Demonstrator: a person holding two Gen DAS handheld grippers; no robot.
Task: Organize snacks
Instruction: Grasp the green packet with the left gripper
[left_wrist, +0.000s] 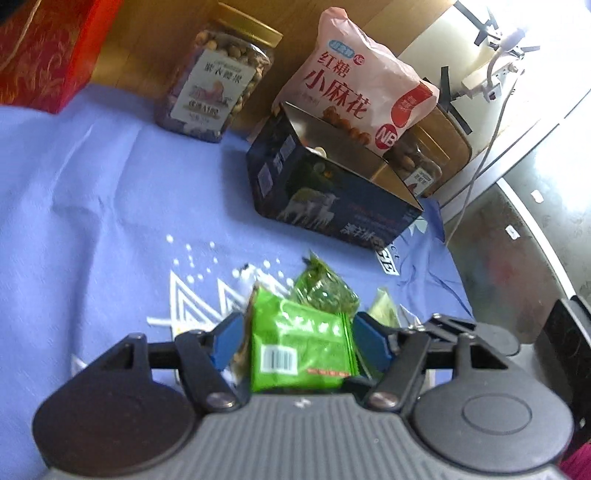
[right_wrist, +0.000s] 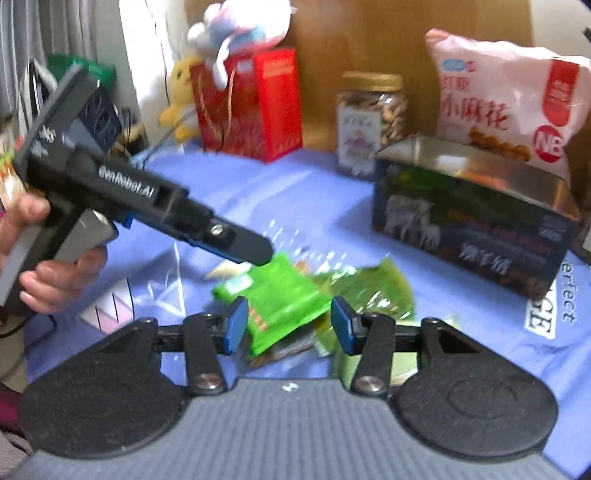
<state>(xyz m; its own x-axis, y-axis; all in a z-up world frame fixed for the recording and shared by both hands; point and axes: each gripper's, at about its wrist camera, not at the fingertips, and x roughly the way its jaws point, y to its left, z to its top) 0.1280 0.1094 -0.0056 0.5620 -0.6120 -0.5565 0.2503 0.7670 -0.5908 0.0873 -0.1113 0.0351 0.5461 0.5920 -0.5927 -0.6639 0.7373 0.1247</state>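
Judging by the pile, sorting has barely begun: left gripper (left_wrist: 299, 336) straddles a bright green packet (left_wrist: 299, 350) with jaws apart, seemingly not pinching; right gripper (right_wrist: 284, 325), also parted, hovers over more green packets (right_wrist: 373, 291); the dark box (right_wrist: 476, 218) farther right awaits them.
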